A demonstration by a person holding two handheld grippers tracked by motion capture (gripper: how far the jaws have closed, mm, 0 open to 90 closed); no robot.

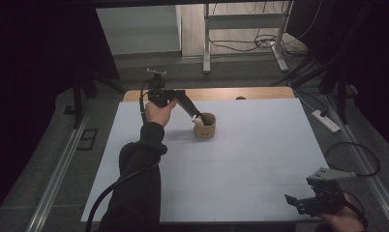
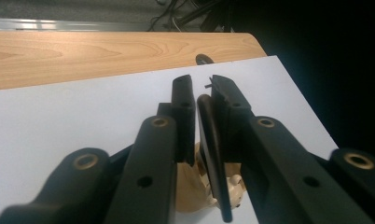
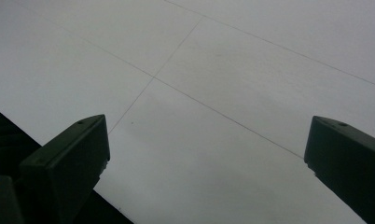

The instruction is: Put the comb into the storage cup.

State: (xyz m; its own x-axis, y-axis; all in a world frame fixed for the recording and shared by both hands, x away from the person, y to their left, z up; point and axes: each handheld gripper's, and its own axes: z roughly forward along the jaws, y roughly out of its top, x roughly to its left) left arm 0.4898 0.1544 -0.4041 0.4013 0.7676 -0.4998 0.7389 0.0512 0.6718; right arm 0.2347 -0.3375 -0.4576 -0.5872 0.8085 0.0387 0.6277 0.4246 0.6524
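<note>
No readable text, label, brand, number or sign anywhere — not on the tabletop point(image 1: 241, 164), nor on anything standing on it.

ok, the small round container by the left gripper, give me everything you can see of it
The container is a small, round, tan cup, open at the top and standing upright on the white table toward its far middle. Its material looks like wood or bamboo, though that is uncertain. A pale, cream-coloured item sits in or at its near rim; what it is cannot be told. The left gripper reaches down to that rim, jaws nearly closed around a thin dark strip.
</note>
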